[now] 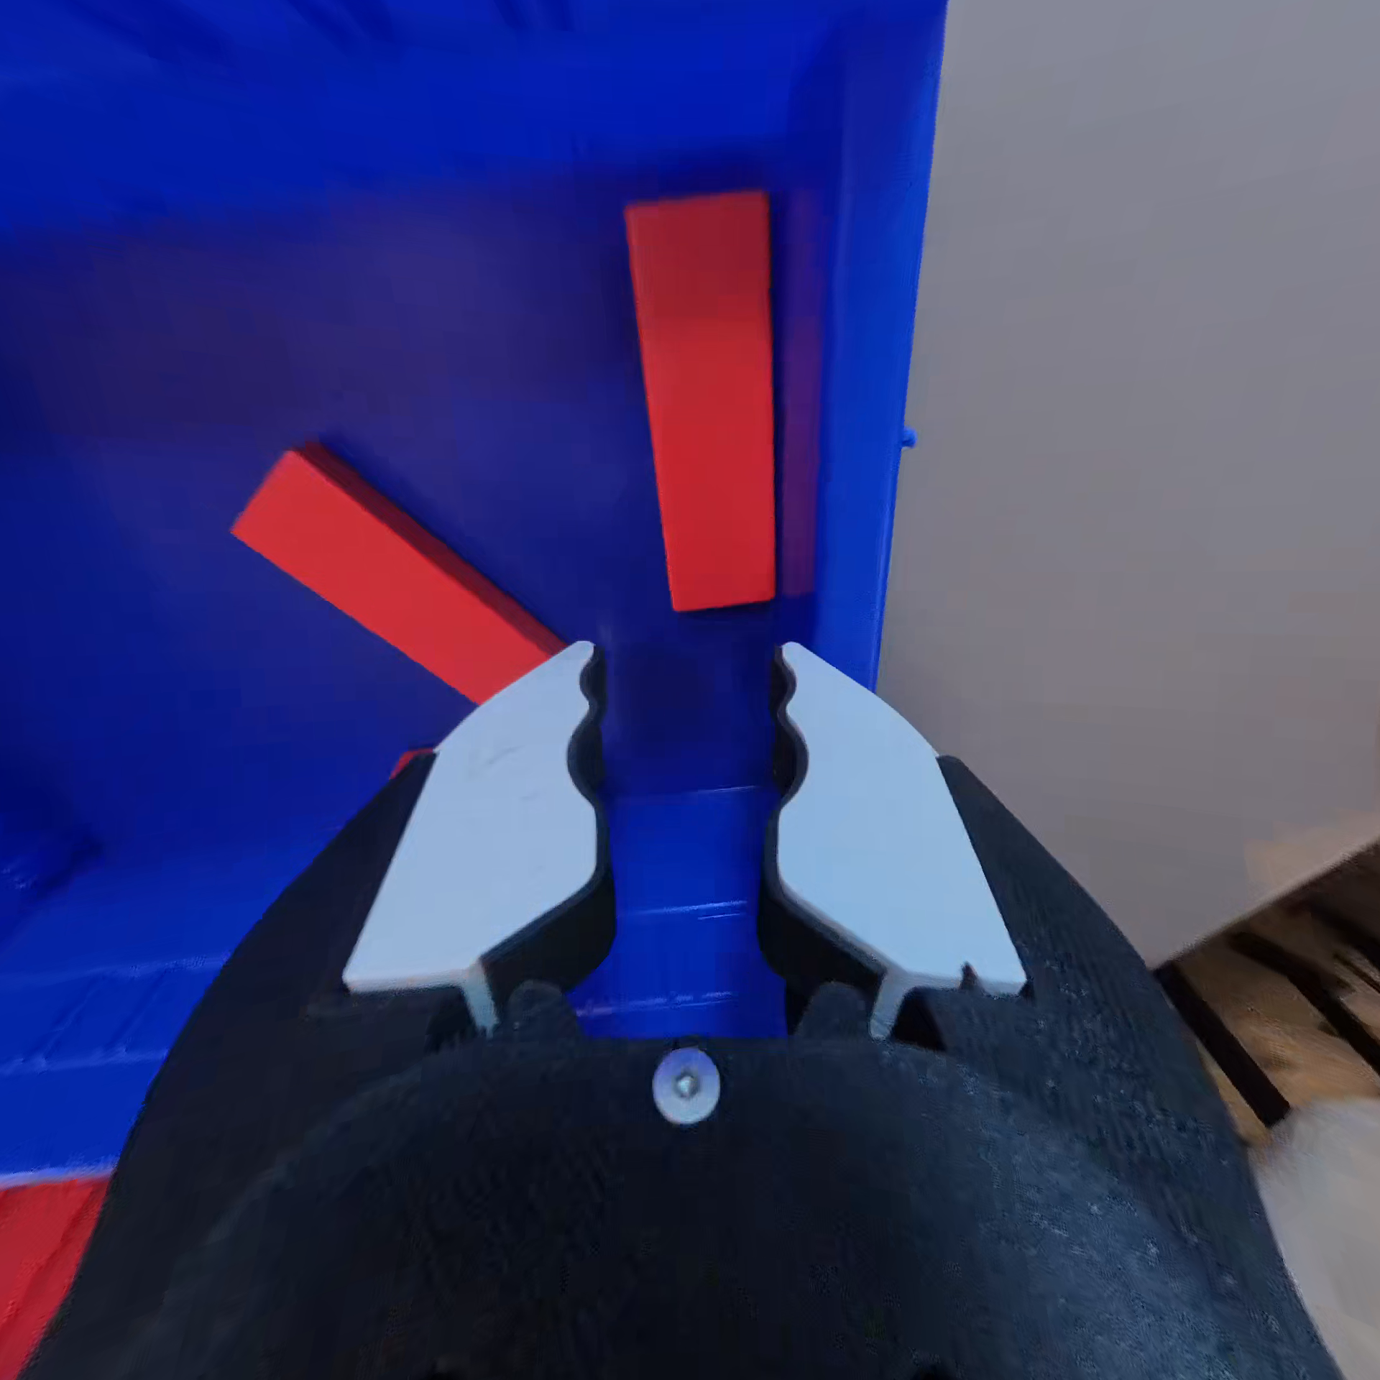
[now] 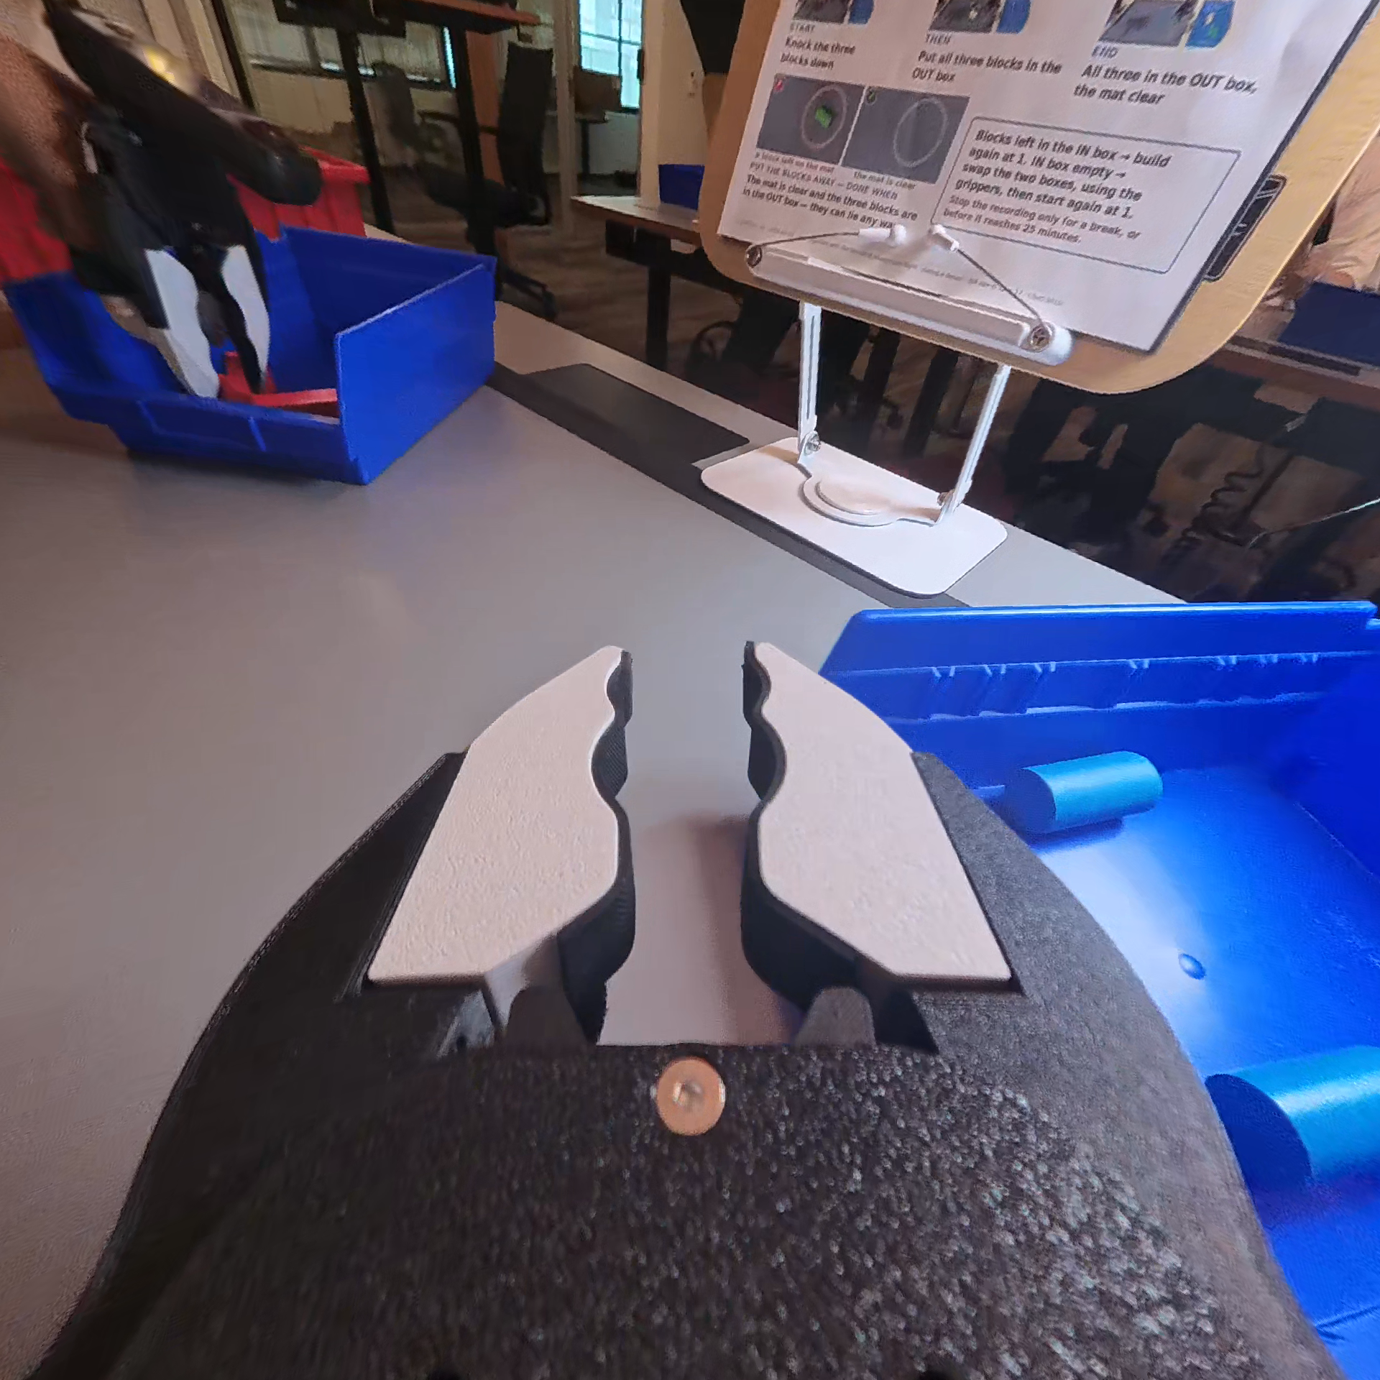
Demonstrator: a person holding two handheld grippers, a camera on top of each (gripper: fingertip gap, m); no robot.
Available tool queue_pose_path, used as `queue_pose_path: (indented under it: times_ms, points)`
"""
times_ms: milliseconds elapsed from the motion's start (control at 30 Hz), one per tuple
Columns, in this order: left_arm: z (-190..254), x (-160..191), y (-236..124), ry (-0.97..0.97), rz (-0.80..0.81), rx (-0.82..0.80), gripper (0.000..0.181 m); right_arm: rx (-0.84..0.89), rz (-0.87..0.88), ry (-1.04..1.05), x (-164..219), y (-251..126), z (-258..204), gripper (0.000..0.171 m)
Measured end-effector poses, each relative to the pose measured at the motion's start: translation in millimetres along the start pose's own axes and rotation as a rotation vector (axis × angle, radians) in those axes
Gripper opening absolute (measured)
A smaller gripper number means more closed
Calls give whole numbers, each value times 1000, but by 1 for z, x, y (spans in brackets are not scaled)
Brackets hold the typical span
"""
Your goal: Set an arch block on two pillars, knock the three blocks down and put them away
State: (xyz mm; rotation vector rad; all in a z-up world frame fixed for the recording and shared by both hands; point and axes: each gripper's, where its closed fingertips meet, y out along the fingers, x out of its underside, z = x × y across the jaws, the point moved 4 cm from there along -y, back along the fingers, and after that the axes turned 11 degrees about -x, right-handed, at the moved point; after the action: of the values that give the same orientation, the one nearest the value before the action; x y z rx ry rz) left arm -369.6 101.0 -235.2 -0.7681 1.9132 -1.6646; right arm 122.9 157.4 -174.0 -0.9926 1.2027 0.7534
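Note:
In the left wrist view my left gripper (image 1: pixel 687 661) is open and empty, reaching down into a blue bin (image 1: pixel 373 261). Two flat red blocks lie on its floor: one (image 1: pixel 706 403) along the right wall, one (image 1: pixel 388 571) slanted at the left, partly behind my left finger. In the right wrist view my right gripper (image 2: pixel 687 664) is open and empty, low over the grey table (image 2: pixel 299 635), beside a second blue bin (image 2: pixel 1120 694) holding two blue cylinders (image 2: pixel 1083 788) (image 2: pixel 1299 1113). The left gripper (image 2: pixel 213 351) shows far off inside the far blue bin (image 2: pixel 403 373).
A white stand (image 2: pixel 859 523) with a wooden board and an instruction sheet (image 2: pixel 1008 149) stands at the table's back edge. A red bin (image 2: pixel 299 194) sits behind the far blue bin. A red patch (image 1: pixel 37 1254) shows at the left view's lower corner. Desks and chairs stand beyond. Spacing between my two grippers at the tips: around 50 cm.

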Motion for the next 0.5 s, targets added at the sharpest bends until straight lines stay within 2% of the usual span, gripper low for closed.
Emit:
queue_pose_path:
  times_ms: [67, 367, 467, 500]
  points:
    - [0, -2, 7, -1, -25, 72, 37, -8, -20, -16, 3, 2, -2, 28]
    - [1, -13, 28, 7, 5, 175, 32, -18, -47, -12, 9, 3, -1, 27]
    - [1, -18, 26, 13, 60, 141, 18, -10, -54, -19, 9, 2, 0, 26]
    - [-6, -19, 25, 17, 86, 69, 1, -11, -55, -18, 9, 3, -1, 26]
